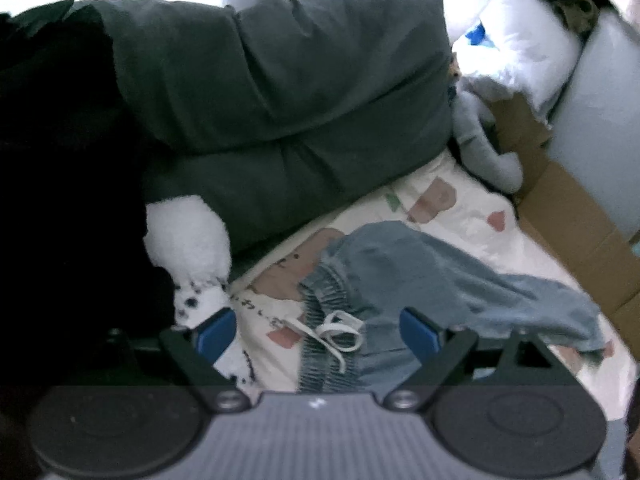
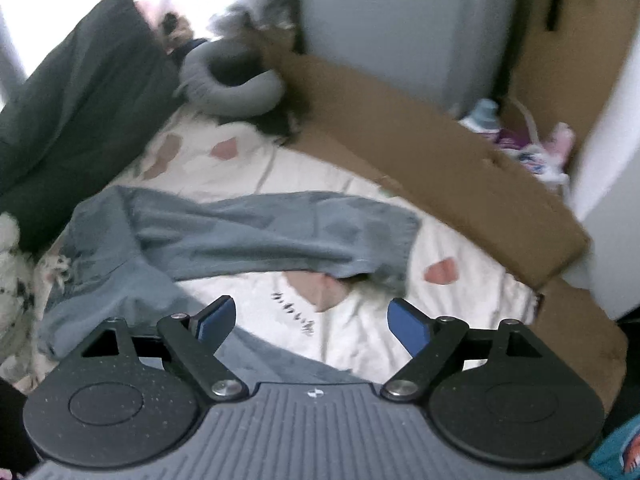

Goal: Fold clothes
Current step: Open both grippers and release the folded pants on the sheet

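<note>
On the bed sheet (image 2: pixel 360 332): jeans (image 2: pixel 248 232), waistband (image 1: pixel 324 336) just ahead of the left gripper (image 1: pixel 320 332), legs trailing toward the right gripper (image 2: pixel 310 320). Both grippers spread, empty, above the cloth. Left nearer the waistband, right nearer the hems.

Legible text: none.
Bedsheet (image 2: pixel 352 320) print: small dark script-like marks just below the jeans (image 2: pixel 256 232), too blurred to read.
Second such print: left of the jeans waistband (image 1: pixel 324 300), unreadable.

Blurred denim trousers (image 2: pixel 224 232); the claw body hides their waistband's near end.
</note>
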### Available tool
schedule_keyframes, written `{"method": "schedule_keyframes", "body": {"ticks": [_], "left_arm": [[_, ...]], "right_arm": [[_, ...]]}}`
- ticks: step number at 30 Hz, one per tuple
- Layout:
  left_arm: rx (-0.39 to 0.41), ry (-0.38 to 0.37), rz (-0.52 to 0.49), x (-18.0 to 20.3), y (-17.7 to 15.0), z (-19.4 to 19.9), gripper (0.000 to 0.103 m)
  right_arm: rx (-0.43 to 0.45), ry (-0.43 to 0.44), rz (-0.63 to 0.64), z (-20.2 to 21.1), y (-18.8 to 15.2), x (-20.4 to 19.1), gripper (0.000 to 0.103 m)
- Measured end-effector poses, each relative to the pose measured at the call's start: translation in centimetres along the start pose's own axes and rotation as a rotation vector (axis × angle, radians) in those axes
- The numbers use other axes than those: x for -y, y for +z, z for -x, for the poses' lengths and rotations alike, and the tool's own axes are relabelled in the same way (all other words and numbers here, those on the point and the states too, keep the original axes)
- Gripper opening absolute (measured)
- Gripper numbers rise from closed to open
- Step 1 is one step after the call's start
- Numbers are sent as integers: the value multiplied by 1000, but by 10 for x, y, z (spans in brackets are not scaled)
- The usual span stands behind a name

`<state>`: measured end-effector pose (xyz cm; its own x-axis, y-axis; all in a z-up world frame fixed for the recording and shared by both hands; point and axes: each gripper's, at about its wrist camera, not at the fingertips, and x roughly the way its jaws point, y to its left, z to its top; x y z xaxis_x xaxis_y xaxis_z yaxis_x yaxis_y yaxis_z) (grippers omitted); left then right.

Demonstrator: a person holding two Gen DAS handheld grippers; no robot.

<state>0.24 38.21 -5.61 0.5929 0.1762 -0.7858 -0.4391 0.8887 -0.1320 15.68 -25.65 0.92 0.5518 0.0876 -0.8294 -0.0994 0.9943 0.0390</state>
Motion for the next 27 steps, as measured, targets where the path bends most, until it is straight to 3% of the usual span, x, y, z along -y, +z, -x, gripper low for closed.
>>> {"method": "schedule_keyframes", "body": {"ticks": [7,10,15,24,27], "left_arm": [[-32,-3,-108,16,2,-22,95],[-95,-27,-160,25,4,-41,95],[-196,-8,-249,30,3,-82,88],[-222,-42,-168,26,-14,-146,87],[-204,-57,-123,25,-24,-169,81]], "right_arm": [[-3,48,110,-35,19,-32,87],[-3,48,121,-53,26,-42,88],[-16,33,174,-85,27,-58,87],[-42,74,174,-140,15,-73,87],[-65,81,138,-159,13,-74,87]]}}
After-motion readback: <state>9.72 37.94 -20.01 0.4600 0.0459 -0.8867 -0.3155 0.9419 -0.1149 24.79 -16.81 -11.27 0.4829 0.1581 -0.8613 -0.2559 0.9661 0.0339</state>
